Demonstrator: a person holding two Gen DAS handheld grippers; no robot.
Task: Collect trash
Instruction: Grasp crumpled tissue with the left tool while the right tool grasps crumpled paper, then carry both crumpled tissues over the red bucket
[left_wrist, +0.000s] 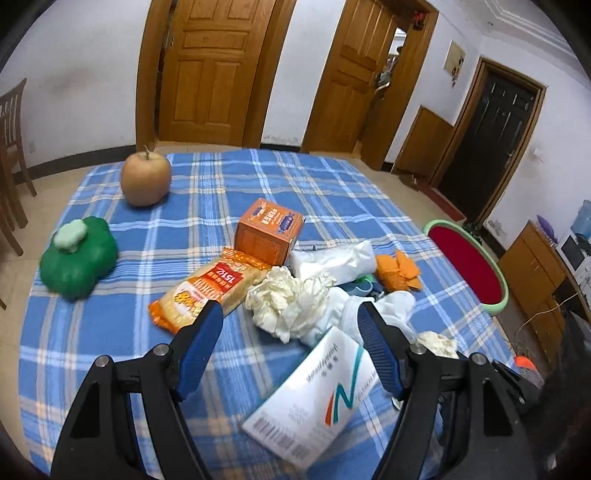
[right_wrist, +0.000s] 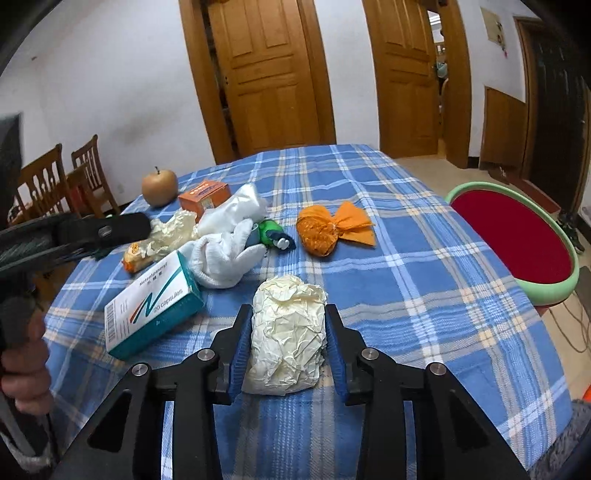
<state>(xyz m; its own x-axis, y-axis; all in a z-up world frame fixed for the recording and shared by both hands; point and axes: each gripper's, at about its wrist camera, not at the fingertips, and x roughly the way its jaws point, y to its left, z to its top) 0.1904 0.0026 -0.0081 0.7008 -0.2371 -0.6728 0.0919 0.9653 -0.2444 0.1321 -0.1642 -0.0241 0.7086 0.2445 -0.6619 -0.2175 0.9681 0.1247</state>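
The red bowl (right_wrist: 517, 236) with a green rim, off the bench's (right_wrist: 424, 258) right edge, looks empty. The right claw (right_wrist: 289, 332) grips a crumpled paper wad (right_wrist: 288, 332) near the front edge. The left claw (left_wrist: 290, 325) gapes wide, empty, over more paper (left_wrist: 284, 302) and a medicine box (left_wrist: 314, 398). Only the left view shows a green toy (left_wrist: 79, 264).

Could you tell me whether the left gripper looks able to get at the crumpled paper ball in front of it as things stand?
Probably yes: the left gripper is open and the crumpled paper ball lies just beyond its fingertips, uncovered, though the white medicine box crowds one side.
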